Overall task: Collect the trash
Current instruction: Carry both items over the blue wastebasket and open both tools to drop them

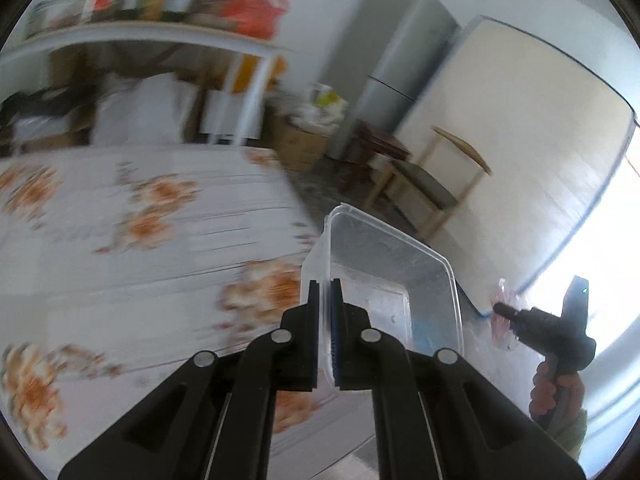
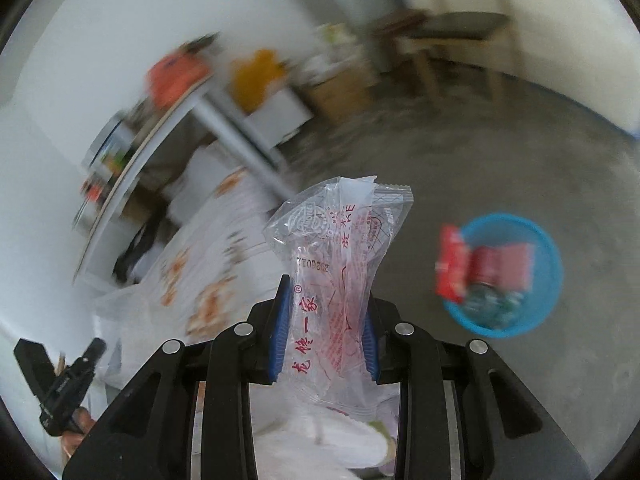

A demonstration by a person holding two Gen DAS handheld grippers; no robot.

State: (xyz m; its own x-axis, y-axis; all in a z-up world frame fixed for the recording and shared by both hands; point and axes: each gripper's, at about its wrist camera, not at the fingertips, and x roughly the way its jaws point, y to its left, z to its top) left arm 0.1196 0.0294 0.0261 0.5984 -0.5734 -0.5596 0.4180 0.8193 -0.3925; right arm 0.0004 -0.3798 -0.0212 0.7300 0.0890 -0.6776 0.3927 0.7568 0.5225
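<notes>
One clear plastic container (image 1: 394, 280), one printed wrapper (image 2: 340, 276), one blue basket (image 2: 550, 276), one chair (image 1: 432, 184).

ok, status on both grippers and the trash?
Left gripper shut on clear plastic container. Right gripper shut on clear red-printed wrapper. Blue bin on floor, nothing blocking.

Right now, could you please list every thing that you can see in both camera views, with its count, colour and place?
plastic box: one, clear, clamped by its wall in the left hand-held gripper
wrapper: one, clear with red print, in the right hand-held gripper
basin: one, blue, on the grey floor, red packets and other trash inside
tablecloth: one, white with orange flowers, on the table
fridge: one, grey, by the wall
chair: one, wooden, near the fridge
cardboard box: one, brown, on the floor
shelf: one, white, cluttered
left hand-held gripper: black, shut on the plastic box
right hand-held gripper: black, blue pads, shut on the wrapper
</notes>
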